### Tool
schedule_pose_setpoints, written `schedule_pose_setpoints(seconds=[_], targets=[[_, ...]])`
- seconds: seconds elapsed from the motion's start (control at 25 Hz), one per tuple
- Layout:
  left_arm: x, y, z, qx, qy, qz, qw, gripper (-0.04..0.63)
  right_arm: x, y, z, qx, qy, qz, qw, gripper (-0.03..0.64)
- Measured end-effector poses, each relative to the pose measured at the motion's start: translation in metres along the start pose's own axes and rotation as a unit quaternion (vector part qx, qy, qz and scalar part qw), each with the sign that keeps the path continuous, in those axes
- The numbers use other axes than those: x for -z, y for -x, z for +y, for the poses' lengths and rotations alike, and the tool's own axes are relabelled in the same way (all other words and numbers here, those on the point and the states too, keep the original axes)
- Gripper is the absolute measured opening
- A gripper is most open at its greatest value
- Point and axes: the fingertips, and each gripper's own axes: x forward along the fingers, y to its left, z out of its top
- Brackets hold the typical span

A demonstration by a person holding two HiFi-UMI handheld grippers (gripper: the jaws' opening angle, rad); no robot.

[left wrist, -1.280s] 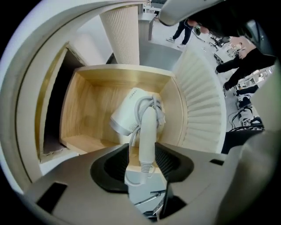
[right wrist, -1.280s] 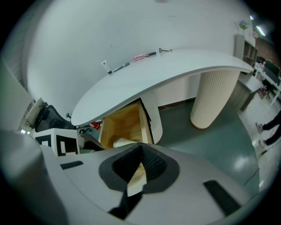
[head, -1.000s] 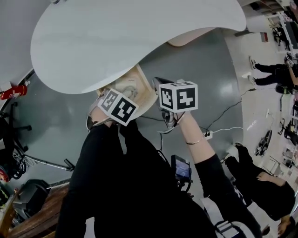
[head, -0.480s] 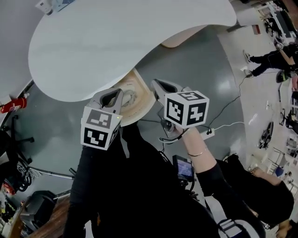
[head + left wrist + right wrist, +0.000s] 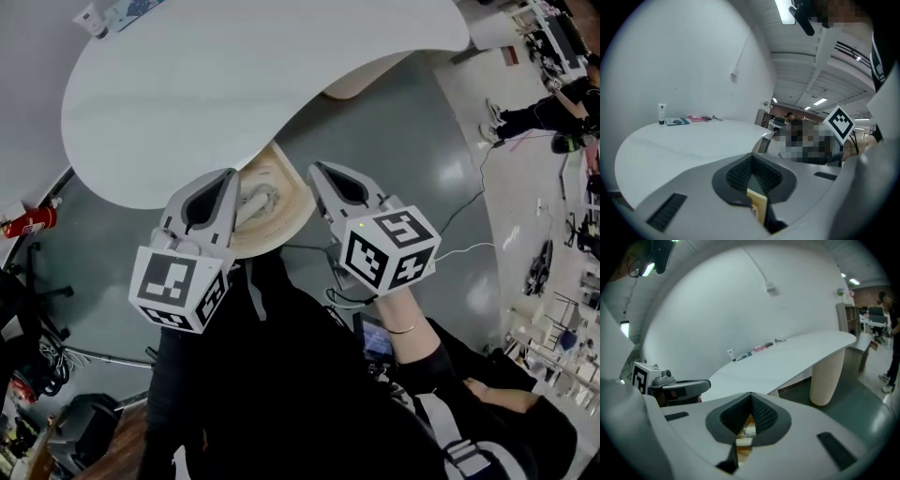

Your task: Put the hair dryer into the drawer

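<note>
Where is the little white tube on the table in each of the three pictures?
Head view: tube in the top left corner, at the far end of the table.
Left gripper view: tube left of middle, upright at the table's far edge.
Right gripper view: tube just left of centre, at the table's far edge.
Shared landmark: the white table it stands on.

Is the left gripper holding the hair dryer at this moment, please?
No, the left gripper has its jaws shut together on nothing, while the hair dryer lies in the open drawer.

No lettering reads clearly; the tube (image 5: 662,114) label looks too small.
</note>
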Motion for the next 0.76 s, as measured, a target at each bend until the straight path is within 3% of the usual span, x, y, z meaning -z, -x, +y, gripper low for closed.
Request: schedule_pose_setpoints(seconds=[0.32, 0.76], targets=[[-0.035, 0.024, -0.005, 0.012, 0.007, -0.054, 0.9985, 0.009, -0.023, 0.028, 0.026, -0.002, 0.045, -0.072, 0.996, 0.002], [-0.072, 0.06, -0.008, 0.027, 0.003, -0.121, 0.9922, 0.009, -0.044, 0.057, 0.05, -0.001, 0.056, -0.136, 0.989, 0.002]])
